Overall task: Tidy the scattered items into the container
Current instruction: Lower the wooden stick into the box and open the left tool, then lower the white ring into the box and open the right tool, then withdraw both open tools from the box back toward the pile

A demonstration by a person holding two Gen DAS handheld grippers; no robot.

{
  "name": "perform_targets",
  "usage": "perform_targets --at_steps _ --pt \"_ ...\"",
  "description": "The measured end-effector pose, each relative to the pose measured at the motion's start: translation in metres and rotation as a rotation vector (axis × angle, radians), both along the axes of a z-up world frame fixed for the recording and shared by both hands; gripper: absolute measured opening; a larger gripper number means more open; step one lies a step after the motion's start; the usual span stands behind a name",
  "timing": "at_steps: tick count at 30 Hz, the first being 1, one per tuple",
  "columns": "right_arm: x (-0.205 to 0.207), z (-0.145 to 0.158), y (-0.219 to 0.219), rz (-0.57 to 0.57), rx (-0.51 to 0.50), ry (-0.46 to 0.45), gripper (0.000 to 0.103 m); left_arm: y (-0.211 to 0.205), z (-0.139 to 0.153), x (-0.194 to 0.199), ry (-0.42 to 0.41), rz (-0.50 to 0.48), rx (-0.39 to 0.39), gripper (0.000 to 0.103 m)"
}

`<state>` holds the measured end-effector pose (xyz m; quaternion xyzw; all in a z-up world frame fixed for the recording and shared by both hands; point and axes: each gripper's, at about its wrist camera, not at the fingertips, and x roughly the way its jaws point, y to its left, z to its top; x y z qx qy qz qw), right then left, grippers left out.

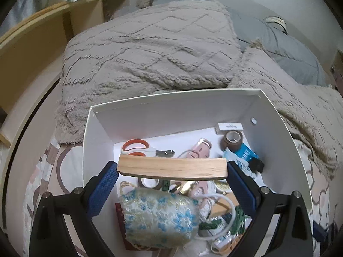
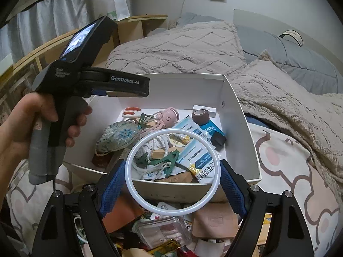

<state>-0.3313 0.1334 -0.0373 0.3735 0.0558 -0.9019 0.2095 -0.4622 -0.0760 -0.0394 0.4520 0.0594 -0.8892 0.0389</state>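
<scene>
The white box (image 1: 171, 115) lies on the bed and holds scissors (image 1: 137, 147), a brown tape roll (image 1: 233, 139), a brocade pouch (image 1: 158, 216) and several other small items. My left gripper (image 1: 171, 169) hangs over the box, its blue pads shut on the two ends of a flat wooden block (image 1: 171, 167). In the right wrist view a hand holds that left gripper (image 2: 137, 87) above the box's (image 2: 235, 117) far left corner. My right gripper (image 2: 172, 162) is shut on a white ring (image 2: 172, 131), held upright above the box's near wall.
Several scattered items lie in front of the box, among them a clear plastic case (image 2: 165, 229) and a tan leather patch (image 2: 214, 220). A fuzzy beige blanket (image 1: 150, 49) and grey bedding (image 1: 295, 57) lie behind the box. A wooden shelf (image 1: 32, 36) stands at the left.
</scene>
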Motion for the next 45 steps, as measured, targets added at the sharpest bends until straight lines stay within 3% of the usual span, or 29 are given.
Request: perform_targets --at_steps 6,14,24,30,35,45 --pt "-0.009 0.000 -0.003 0.004 0.020 -0.007 0.085 -0.005 -0.010 -0.003 -0.007 0.025 0.013 0.103" --pt "-0.038 -0.001 0.002 -0.028 -0.035 -0.074 0.085 -0.004 -0.010 0.007 0.004 -0.026 0.018 0.103" --pt "-0.073 -0.015 -0.016 -0.036 0.021 -0.126 0.085 -0.007 -0.002 0.038 0.069 -0.007 0.012 0.103" --pt "-0.081 -0.024 -0.021 -0.038 -0.008 -0.169 0.085 -0.004 0.000 0.065 0.113 -0.043 -0.007 0.103" --pt "-0.084 -0.030 -0.018 -0.076 -0.028 -0.204 0.102 -0.005 -0.002 0.080 0.133 -0.055 0.002 0.103" --pt "-0.073 -0.025 -0.009 -0.128 0.026 -0.160 0.102 -0.016 0.005 0.097 0.153 -0.025 0.049 0.103"
